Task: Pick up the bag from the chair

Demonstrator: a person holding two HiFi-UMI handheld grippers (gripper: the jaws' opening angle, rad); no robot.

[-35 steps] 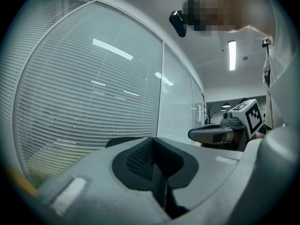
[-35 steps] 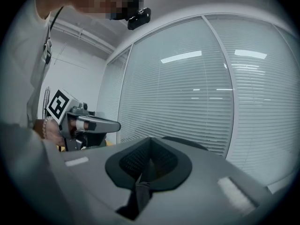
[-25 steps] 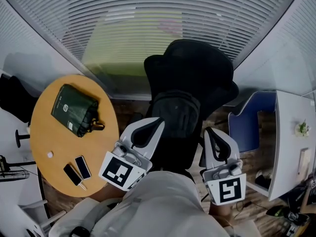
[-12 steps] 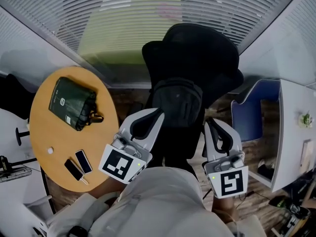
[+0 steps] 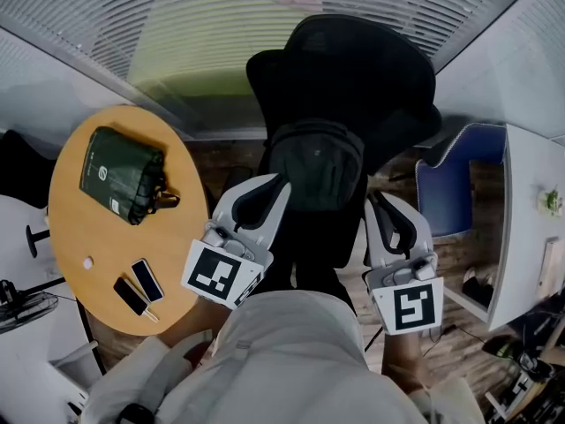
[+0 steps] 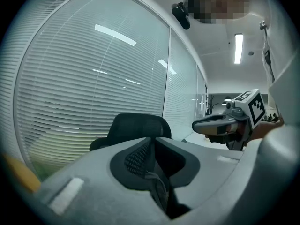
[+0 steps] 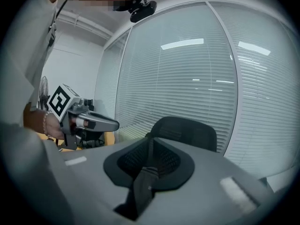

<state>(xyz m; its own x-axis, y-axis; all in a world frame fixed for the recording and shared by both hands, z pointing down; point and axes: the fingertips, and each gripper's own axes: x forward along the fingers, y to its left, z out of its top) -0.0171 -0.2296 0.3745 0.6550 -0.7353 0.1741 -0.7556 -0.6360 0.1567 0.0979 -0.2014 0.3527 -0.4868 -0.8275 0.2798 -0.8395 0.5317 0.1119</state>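
A curved glass wall (image 5: 221,25) hung with slatted blinds is closing off the far side of the room. A black office chair (image 5: 353,69) is standing with its high back near that glass.

To the left, a round wooden table (image 5: 66,237) is taking up much of the space, its rim curving in just beside the marker cube of the left gripper (image 5: 275,186). Only a narrow strip of wood floor (image 5: 234,170) is showing between the table's edge and the chair. To the right, a white desk (image 5: 530,219) and a blue panel (image 5: 450,201) are hemming in the other side, leaving a slim gap of floor beside the chair.

The black bag (image 5: 316,166) is sitting upright on the chair's seat, resting against the backrest. The person is holding the left gripper just beside the bag's left edge and the right gripper (image 5: 378,203) near its right edge, both pointing toward the chair. Whether either is touching the bag cannot be told.

The jaws of both grippers have just been opening and are standing parted by a narrow slit, pinching nothing.

On the table, a green pouch (image 5: 119,173) is lying toward the far rim. Two phones (image 5: 146,279) are lying side by side close to the near rim, well apart from the pouch.
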